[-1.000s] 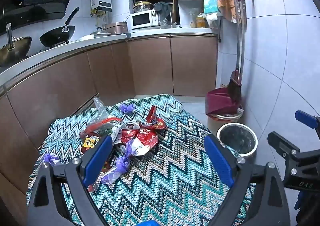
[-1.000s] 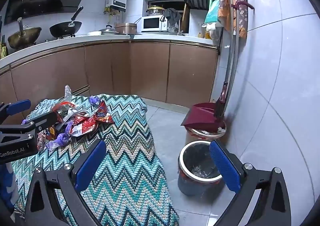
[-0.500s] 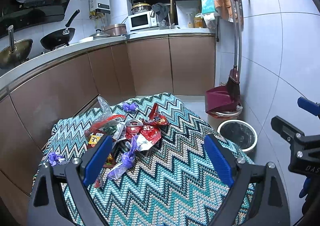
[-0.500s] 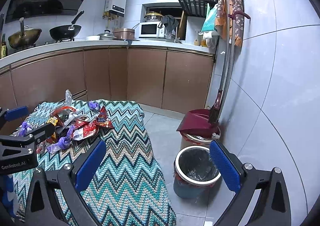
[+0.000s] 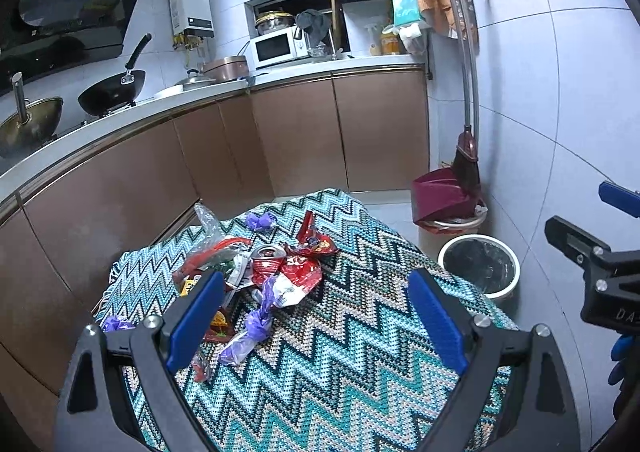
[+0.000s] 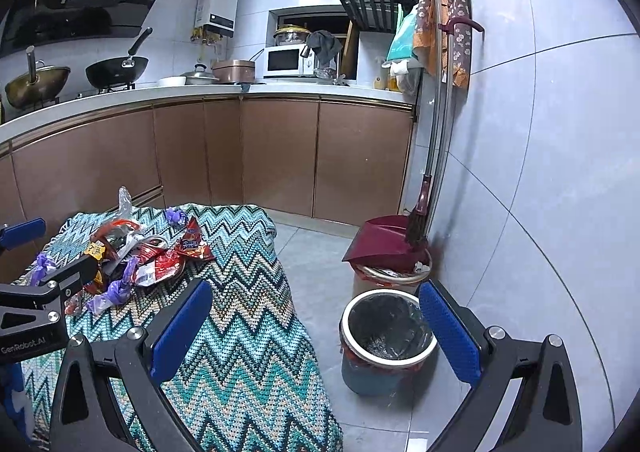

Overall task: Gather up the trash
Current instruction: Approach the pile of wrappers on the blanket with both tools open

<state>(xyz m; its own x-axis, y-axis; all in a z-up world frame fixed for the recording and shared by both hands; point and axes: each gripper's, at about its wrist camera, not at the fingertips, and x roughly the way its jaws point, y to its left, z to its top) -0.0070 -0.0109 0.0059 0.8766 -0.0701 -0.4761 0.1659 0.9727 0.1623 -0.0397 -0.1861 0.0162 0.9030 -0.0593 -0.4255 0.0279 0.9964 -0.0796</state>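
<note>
Both cams have pulled back and up over the last second: the trash pile (image 5: 256, 272) sits further from my left gripper (image 5: 316, 316) than it did, and more floor shows around the bin (image 6: 386, 328) in the right view. Nothing picked up yet. I read this as still lining up, so the task is at its start.

Left gripper: jaws wide open, empty, hovering above the zigzag cloth (image 5: 360, 364) covering the tabletop, pile ahead and a bit left of centre. Right gripper (image 6: 316, 328): jaws also wide open, empty, pointed more at the floor, with the bin between the blue pads in view but well below.

Trash: loose heap on the far-left part of the cloth. Red snack wrappers (image 5: 302, 272), crumpled and shiny, a flattened red can (image 5: 266, 256) in the middle, clear plastic bag (image 5: 208, 219) sticking up at the back, purple twisted wrapper (image 5: 256, 322) nearest me, another purple scrap (image 5: 260, 219) at the far edge, one more purple bit (image 5: 116, 324) off to the left by the cloth fringe. All thin, light, crinkly; likely to slip or come up in clumps.

Bin stands on the floor just right of the tabletop, black liner, mostly empty. A second bin behind it carries a maroon dustpan (image 6: 380, 244) and broom (image 6: 418, 219).
</note>
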